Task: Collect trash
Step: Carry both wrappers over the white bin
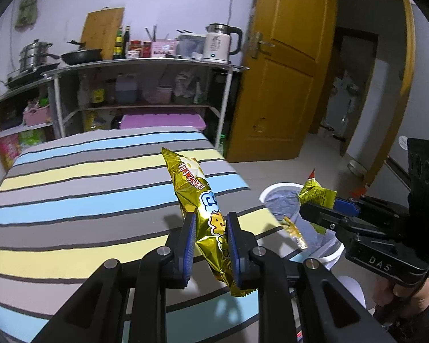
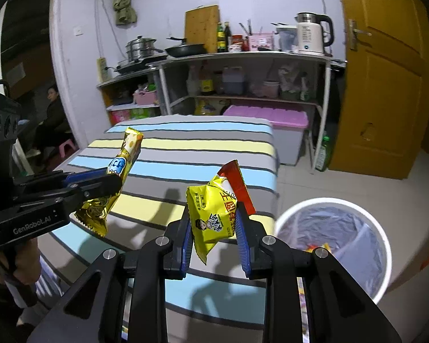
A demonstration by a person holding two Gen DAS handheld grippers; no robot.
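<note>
Your left gripper (image 1: pixel 210 225) is clamped on a long gold snack wrapper (image 1: pixel 197 200), which stands nearly upright between the blue pads, its top leaning left and its lower end hanging below the fingers. Your right gripper (image 2: pixel 214 228) is clamped on a yellow snack packet (image 2: pixel 211 214) with a red strip at its far upper corner; the packet is puffed and tilted, with one corner drooping on the near side. Both pieces of trash are held clear above the striped surface (image 1: pixel 85 185), which shows bare stripes all the way to its far edge. The surface's right edge runs just beside the white trash bin (image 2: pixel 383 245), which stands on the tiled floor (image 2: pixel 300 177) to the right, lined with a grey bag and holding a few wrappers at the bottom. In the left wrist view your right gripper sits over the bin's near rim. Beyond the bin the floor is open up to the yellow door (image 2: pixel 386 85). At the far end, a metal shelf unit (image 2: pixel 243 57) stands close behind the surface, and a purple-lidded box (image 2: pixel 266 115) sits beneath it.
</note>
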